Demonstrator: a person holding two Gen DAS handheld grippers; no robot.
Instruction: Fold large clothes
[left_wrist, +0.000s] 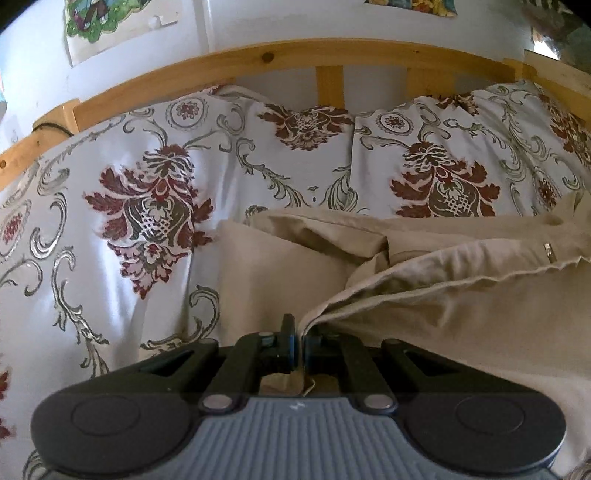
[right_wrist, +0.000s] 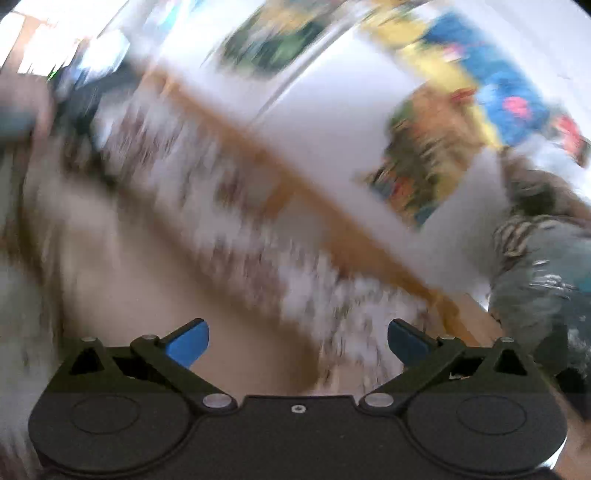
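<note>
Between the pinched-together fingers of the left gripper (left_wrist: 297, 341) sits an edge of the beige garment (left_wrist: 424, 295), the rest spread beyond them on the patterned bedspread (left_wrist: 140, 206) — mid-fold, I judge — while the right gripper (right_wrist: 297, 341), wide apart and empty, likely needs a fresh hold.

You've got a floral bedspread (left_wrist: 122, 206) under everything, white with dark red medallions and grey scrolls, and a matching pillow (left_wrist: 461, 166) propped against the pine headboard (left_wrist: 258, 61). Behind that a white wall (left_wrist: 37, 66) with a colourful picture (left_wrist: 110, 22) stuck up. Your right wrist view is badly smeared, but bright posters (right_wrist: 461, 74) show there too.
</note>
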